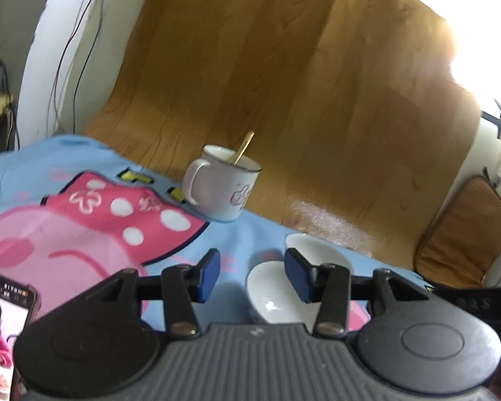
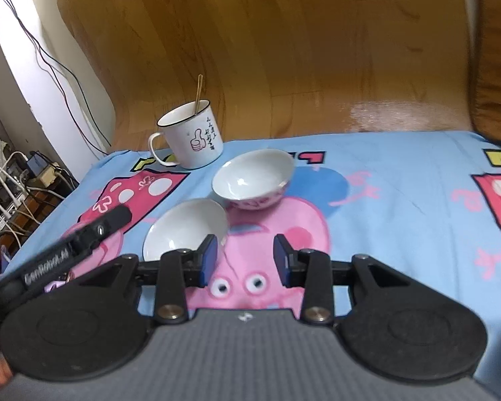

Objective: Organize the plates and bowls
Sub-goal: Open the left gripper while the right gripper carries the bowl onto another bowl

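Observation:
Two white bowls stand on a blue cartoon tablecloth [image 2: 400, 200]. In the right wrist view the near bowl [image 2: 187, 229] sits just left of my open, empty right gripper [image 2: 244, 257], and the far bowl [image 2: 254, 178], with a red pattern outside, stands behind it. My left gripper shows there as a black bar [image 2: 83, 237] left of the near bowl. In the left wrist view my left gripper [image 1: 252, 275] is open and empty; the near bowl [image 1: 272, 295] lies by its right finger and the far bowl [image 1: 317, 250] behind.
A white enamel mug [image 2: 192, 138] with a gold spoon stands at the cloth's far edge; it also shows in the left wrist view [image 1: 222, 183]. A phone [image 1: 3, 337] lies at the left. Wooden floor [image 2: 284, 50] lies beyond. Cables and routers [image 2: 13, 187] crowd the left.

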Demonstrator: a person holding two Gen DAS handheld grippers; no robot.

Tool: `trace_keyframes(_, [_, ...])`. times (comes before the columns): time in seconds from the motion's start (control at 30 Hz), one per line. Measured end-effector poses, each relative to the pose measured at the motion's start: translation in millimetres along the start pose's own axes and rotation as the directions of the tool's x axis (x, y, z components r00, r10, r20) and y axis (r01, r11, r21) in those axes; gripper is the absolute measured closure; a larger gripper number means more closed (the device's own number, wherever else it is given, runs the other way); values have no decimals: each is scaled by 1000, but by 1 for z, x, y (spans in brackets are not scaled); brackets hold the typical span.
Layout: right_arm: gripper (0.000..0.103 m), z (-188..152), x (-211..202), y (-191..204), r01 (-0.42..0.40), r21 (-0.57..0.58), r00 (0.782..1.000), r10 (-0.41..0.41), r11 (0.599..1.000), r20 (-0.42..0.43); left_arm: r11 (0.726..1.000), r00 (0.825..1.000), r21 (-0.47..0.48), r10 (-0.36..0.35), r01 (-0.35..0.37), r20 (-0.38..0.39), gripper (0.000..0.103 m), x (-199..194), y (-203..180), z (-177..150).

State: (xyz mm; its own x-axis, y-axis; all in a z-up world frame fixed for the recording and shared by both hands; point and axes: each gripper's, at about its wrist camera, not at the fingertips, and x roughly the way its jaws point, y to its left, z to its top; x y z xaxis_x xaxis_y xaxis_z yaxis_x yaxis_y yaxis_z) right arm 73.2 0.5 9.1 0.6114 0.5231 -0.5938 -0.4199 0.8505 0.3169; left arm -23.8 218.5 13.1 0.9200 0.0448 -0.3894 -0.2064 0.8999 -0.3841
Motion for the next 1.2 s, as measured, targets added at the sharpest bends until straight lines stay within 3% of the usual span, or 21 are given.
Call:
trace_keyframes(0.27, [63,12,53,15,18,30,995,-14,999,-103,1000,1000,25,-13,12,24,60,-10,-3,-2])
trace_keyframes(0.33, [68,10,61,14,13,36,990,-8,999,-139,999,1000,32,-16,15,17,60,-9,-4,-4])
trace_keyframes(0.37, [83,8,64,13,11,38,988,-5,999,-156,999,1000,38,-17,16,13,60,-9,-5,-4])
trace_keyframes(0.4, [90,6,65,12,1,43,986,6,999,-164,999,1000,45,-17,16,11,58,-8,-6,-5])
trace_keyframes(0.6, [94,0,46,7,0,48,991,6,999,-131,995,999,94,-32,34,-23,58,-3,-13,-11])
trace_keyframes(0.83, [94,-17,-2,-25,-5,86,991,16,996,-133,984,993,143,-94,104,-73,58,2,-24,-18])
trace_keyframes(1.07, [94,-46,-51,-54,20,108,993,-7,994,-122,958,965,174,-200,229,-168,57,7,-37,-30])
trace_keyframes(1.17, [88,-54,-60,-60,51,124,996,-41,991,-81,952,953,165,-225,259,-201,57,10,-39,-33])
trace_keyframes(1.2, [78,-56,-63,-61,66,125,996,-58,990,-62,951,950,155,-232,267,-211,57,11,-39,-34])
